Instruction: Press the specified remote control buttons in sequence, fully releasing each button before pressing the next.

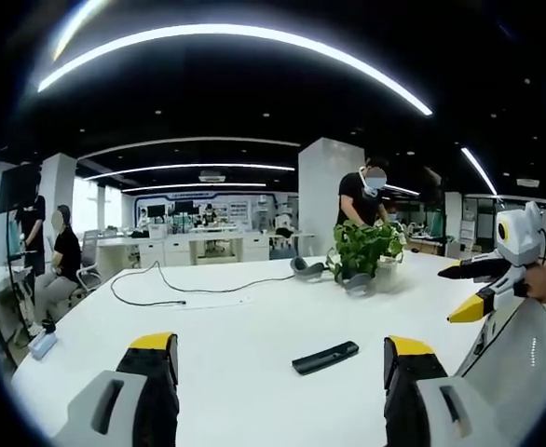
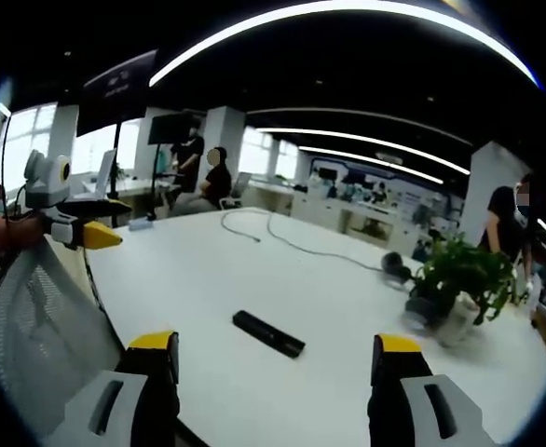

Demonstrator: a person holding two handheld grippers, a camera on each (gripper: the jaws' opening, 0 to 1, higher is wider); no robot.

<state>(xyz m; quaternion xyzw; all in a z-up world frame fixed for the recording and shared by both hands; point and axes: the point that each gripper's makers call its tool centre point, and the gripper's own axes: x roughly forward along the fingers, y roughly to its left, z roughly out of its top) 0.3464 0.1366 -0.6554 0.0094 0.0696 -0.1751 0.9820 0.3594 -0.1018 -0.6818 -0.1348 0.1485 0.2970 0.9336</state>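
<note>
Fig.: start-of-task posture, both tools raised off the table (image 1: pixel 254 326).

Remote control (image 1: pixel 324 358): black, slim, lies flat on the white table top, nearer the edge facing the grippers than the far edge, w/ bare surface all round. Probably set alone so every button can be reached from above and nothing blocks sight of it. In the right gripper view the remote control (image 2: pixel 268 333) sits diagonally btwn the two jaws, well apart from both.

Left gripper (image 1: pixel 278 372): jaws spread wide, nothing btwn them, yellow-capped tips aimed across the table at the remote. No contact yet.

Right gripper (image 2: pixel 278 368): likewise spread, nothing held. It also appears at the right of the left gripper view as the right gripper (image 1: pixel 473 289), held in a hand, hovering above the table's near edge, yellow tip aimed inward. The left gripper (image 2: pixel 87 228) shows the same way at the left of the right gripper view.

Judgement: both are held back and high, so the whole workspace, incl. the remote, sits in frame; no press begun. Which buttons are meant cannot be read; too small.

Other items: potted plant (image 1: pixel 366 251) toward the far right corner, headphones (image 1: pixel 307 268) just beside it, black cable (image 1: pixel 175 289) looping over the far left part of the table. A mesh chair back (image 2: pixel 40 326) sits at the near edge. People work at desks behind.
</note>
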